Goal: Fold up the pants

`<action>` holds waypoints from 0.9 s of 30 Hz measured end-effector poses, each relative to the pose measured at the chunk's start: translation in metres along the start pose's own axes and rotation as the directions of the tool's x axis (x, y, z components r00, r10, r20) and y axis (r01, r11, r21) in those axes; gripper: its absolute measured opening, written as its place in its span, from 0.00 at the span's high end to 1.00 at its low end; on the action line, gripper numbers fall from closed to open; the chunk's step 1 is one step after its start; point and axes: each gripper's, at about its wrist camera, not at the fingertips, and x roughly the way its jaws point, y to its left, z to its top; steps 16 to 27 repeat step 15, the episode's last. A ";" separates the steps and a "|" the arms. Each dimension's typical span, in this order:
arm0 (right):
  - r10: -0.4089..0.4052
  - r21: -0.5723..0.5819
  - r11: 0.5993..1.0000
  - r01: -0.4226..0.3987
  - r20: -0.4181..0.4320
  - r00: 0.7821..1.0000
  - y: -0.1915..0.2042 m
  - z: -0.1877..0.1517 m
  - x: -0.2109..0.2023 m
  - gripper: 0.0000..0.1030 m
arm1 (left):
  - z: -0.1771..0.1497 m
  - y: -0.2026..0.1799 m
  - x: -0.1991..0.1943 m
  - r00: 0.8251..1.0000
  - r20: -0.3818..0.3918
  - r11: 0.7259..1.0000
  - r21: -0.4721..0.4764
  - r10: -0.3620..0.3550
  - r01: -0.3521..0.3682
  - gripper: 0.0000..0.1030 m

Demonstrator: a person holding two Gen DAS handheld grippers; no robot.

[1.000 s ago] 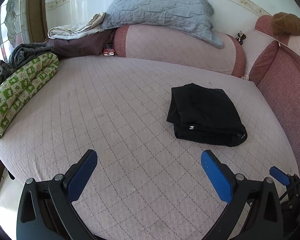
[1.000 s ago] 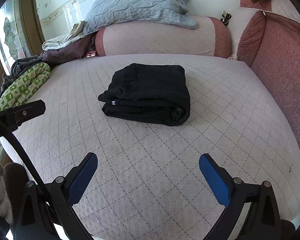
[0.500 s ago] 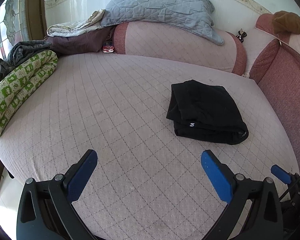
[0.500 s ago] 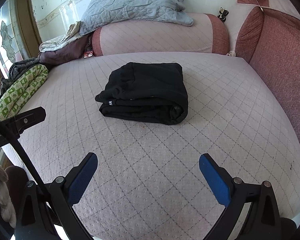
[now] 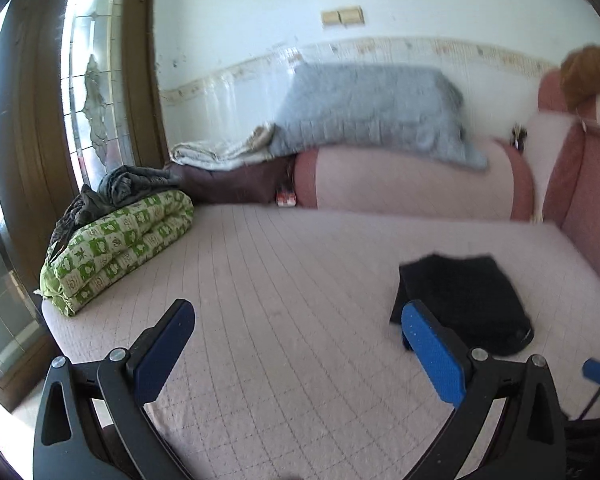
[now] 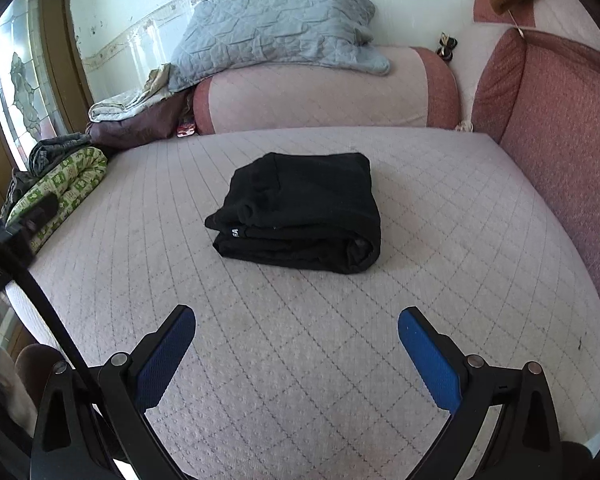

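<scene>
— So, how do the claws stand?

— Both are spread wide with nothing between the pads. The right claw (image 6: 296,354) hangs over the near edge of the bed (image 6: 440,208), touching no cloth. The left claw (image 5: 298,350) is likewise apart and empty above the same near edge.

— And the pants?

— The black pants (image 6: 304,212) lie folded into a thick, compact bundle around the middle of the bed, somewhat toward the far edge, with a small white mark on the near-left fold. In the left wrist view the pants (image 5: 466,300) sit to the right, and the right blue pad of the left claw overlaps their near-left corner in the picture; whether it touches them I cannot tell.

— What else is on the bed?

— A green patterned quilt (image 6: 60,188) along the left edge, with dark grey clothes (image 5: 128,186) heaped on it. A pink bolster (image 6: 320,96) runs along the far edge, carrying a grey quilted blanket (image 6: 276,28).

— Any change from half a second ago?

— The left wrist view has tilted up: more wall and door (image 5: 16,140) show, the picture is blurred, and the pants sit lower in it. The right view is nearly unchanged. The bundle keeps its shape.
</scene>
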 end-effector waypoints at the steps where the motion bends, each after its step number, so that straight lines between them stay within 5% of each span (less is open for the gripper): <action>1: 0.002 -0.005 1.000 -0.002 0.000 1.000 0.001 0.002 0.000 0.00 | 0.002 0.002 0.000 1.000 0.002 1.000 -0.016 -0.009 0.009 0.00; 6: 0.001 -0.046 0.999 0.000 0.007 1.000 0.012 0.013 0.000 0.00 | 0.007 0.002 0.023 0.977 -0.140 0.986 -0.057 -0.163 0.156 0.00; 15: -0.010 -0.091 0.996 0.005 -0.048 0.999 0.030 0.009 0.018 0.00 | -0.030 0.002 0.064 0.893 -0.379 0.969 -0.132 -0.242 0.207 0.00; 27: -0.010 -0.091 0.996 0.005 -0.048 0.999 0.030 0.009 0.018 0.00 | -0.030 0.002 0.064 0.893 -0.379 0.969 -0.132 -0.242 0.207 0.00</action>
